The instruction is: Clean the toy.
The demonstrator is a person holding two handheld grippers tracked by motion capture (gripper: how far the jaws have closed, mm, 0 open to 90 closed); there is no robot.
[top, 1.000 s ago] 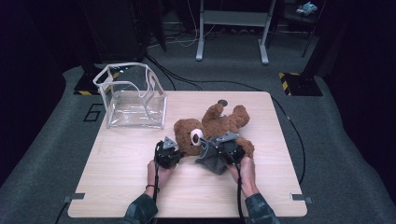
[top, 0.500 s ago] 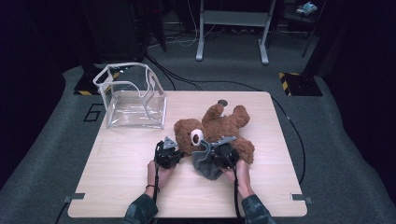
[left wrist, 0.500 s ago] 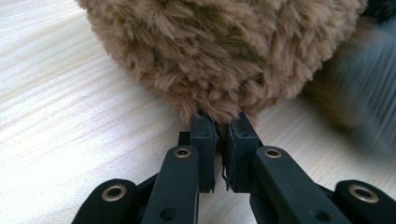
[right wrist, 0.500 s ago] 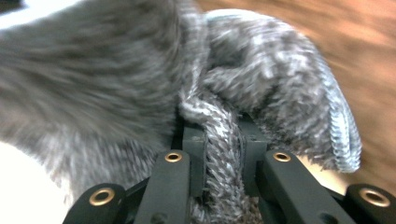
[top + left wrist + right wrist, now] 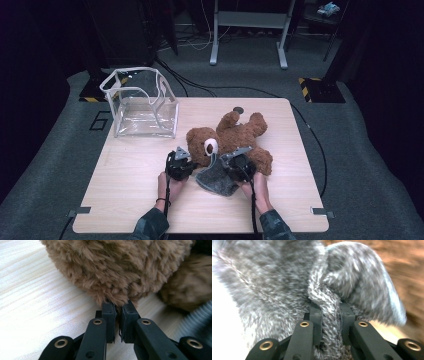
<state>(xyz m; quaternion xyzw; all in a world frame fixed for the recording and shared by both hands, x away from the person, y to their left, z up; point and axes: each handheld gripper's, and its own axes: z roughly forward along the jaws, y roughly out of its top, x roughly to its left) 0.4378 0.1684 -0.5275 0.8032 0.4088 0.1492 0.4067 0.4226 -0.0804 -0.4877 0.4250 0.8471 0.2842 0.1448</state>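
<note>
A brown teddy bear (image 5: 235,137) lies on its back in the middle of the wooden table (image 5: 130,200). My left gripper (image 5: 184,162) sits at the bear's head, shut with a tuft of the bear's fur (image 5: 120,267) pinched between the tips (image 5: 118,308). A grey fuzzy cloth (image 5: 216,177) lies in front of the bear, partly against its body. My right gripper (image 5: 234,164) is shut on a fold of this cloth (image 5: 274,285), which bunches up between the jaws (image 5: 331,312). Brown fur (image 5: 402,260) shows behind the cloth.
A clear plastic box (image 5: 142,105) with a white rim stands open at the table's back left. A small dark round thing (image 5: 238,110) lies by the bear's far paw. Cables run over the grey floor behind and to the right of the table.
My right gripper has sunk a little and shifted left toward the bear's head, carrying the grey cloth with it. The left gripper and the bear have stayed put.
</note>
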